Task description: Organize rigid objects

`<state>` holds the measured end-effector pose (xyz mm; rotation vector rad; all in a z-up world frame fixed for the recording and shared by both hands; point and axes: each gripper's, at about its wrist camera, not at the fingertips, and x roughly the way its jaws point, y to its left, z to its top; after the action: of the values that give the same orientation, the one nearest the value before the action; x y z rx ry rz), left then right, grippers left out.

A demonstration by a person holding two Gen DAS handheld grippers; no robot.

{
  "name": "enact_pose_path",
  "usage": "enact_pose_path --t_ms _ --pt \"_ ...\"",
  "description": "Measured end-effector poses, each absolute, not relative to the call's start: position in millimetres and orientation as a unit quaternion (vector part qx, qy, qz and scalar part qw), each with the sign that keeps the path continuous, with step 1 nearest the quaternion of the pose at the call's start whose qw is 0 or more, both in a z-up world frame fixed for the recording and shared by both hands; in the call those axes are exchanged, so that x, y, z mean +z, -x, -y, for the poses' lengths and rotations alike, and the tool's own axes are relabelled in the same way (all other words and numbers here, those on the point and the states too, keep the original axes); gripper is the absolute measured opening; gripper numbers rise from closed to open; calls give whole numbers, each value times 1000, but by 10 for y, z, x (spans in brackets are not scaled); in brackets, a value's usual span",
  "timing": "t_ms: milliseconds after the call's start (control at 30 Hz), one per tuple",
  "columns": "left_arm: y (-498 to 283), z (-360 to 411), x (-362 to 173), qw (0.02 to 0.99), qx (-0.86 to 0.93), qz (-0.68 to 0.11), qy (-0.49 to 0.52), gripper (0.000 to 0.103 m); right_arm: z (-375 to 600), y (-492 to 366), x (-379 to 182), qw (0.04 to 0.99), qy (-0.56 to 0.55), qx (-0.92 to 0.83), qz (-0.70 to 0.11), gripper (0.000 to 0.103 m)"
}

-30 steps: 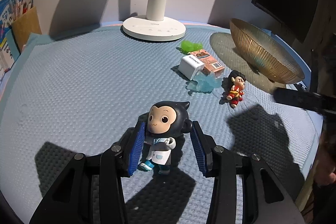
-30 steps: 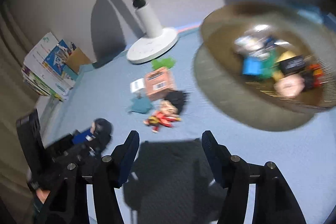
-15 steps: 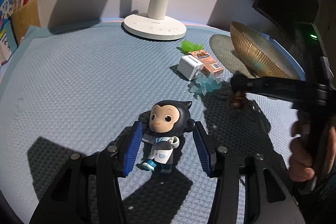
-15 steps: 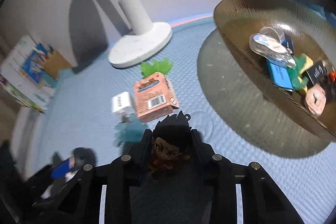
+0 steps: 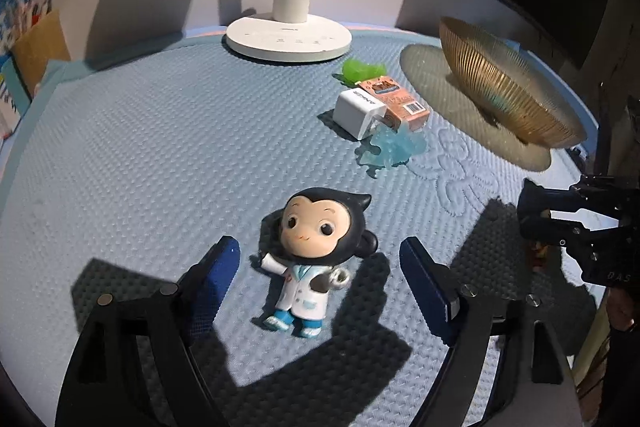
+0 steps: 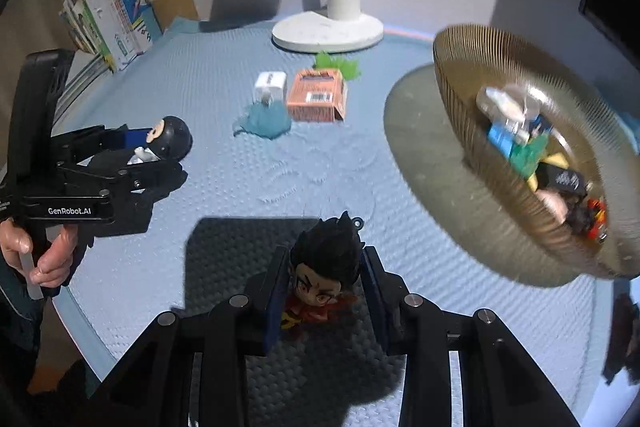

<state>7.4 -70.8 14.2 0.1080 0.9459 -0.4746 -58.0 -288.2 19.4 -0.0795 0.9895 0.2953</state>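
A monkey figure [image 5: 316,259] in a white coat stands on the blue mat between the pads of my left gripper [image 5: 324,279], which is open around it without touching. It also shows in the right wrist view [image 6: 168,139]. My right gripper [image 6: 324,291] is shut on a small black-haired red figure [image 6: 324,271] and holds it above the mat. A gold wire bowl [image 6: 520,163] with several small objects stands to its right; it also shows in the left wrist view [image 5: 504,91].
A white charger [image 5: 358,109], an orange box [image 5: 394,101], a blue jelly piece [image 5: 390,149] and a green piece [image 5: 362,71] lie mid-mat. A white lamp base [image 5: 288,37] stands at the back. Books and a cardboard holder [image 6: 120,7] stand at the back left.
My left gripper opened wider around the monkey figure. My right gripper closed on the red figure and lifted it off the mat, drawing back toward the near right.
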Motion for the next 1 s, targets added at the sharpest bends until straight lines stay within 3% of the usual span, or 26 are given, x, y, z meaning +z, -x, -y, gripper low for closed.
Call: enact_pose_path --t_ms 133,167,200,233,267,467,600,633,700,733,867,1000 --pt "-79 801 153 862 -226 -449 -63 79 3145 575 133 863 -27 129 -487 35" --pt "-77 804 157 863 -229 -445 -63 72 3226 614 147 865 -42 125 -485 39" --pt "-71 815 159 865 -229 -442 -65 54 3319 675 170 868 -63 118 -478 50" --pt "-79 834 142 863 -226 -445 -71 47 3349 729 189 871 -76 117 -471 61" --pt "-79 840 140 865 -224 -443 -72 47 3407 804 209 875 -96 118 -460 61" --pt "-49 826 182 870 -224 -435 -65 47 3310 908 163 866 -119 126 -468 61" --pt "4 824 243 872 -230 -428 -56 47 3029 801 110 874 -70 68 -475 61" --pt "22 843 273 873 -232 -425 -59 47 2981 784 97 876 -57 50 -476 59" --pt "49 905 345 876 -234 -416 -67 47 2890 765 85 881 -32 16 -471 40" --pt "58 942 386 877 -236 -412 -70 47 2838 760 90 884 -12 3 -468 36" --pt "110 1162 663 883 -255 -382 -95 47 2842 870 247 896 -23 39 -441 35" --pt "96 1540 1189 893 -289 -322 -121 47 3123 1020 828 932 -25 29 -361 35"
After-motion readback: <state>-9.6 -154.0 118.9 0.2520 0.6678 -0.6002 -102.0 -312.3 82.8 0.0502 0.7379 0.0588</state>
